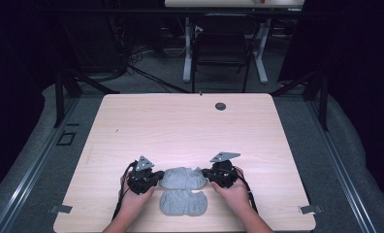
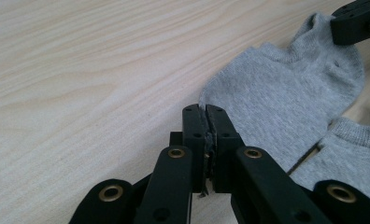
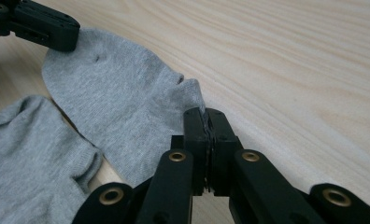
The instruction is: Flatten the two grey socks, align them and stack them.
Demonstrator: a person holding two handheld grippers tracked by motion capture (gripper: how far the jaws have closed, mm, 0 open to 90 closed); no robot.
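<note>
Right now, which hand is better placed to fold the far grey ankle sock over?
Neither clearly: the left gripper and right gripper, jaws shut, each pinch one end of the far grey ankle sock.

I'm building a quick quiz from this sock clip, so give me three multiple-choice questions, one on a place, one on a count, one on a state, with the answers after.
1. Where does the far grey sock lie?
A. between the two grippers
B. by the round hole at the table's far edge
C. on the floor

2. How many grey socks are on the wooden table?
A. one
B. two
C. four

3. How do the left gripper jaws stand?
A. wide open above the sock
B. open around a cable
C. shut on the sock's edge

Answers:
1 A, in the high view it spans from the left gripper to the right gripper.
2 B, the near grey sock lies just in front of the far one.
3 C, the left gripper view shows both jaws pressed together with grey cloth pinched at their tips.
</note>
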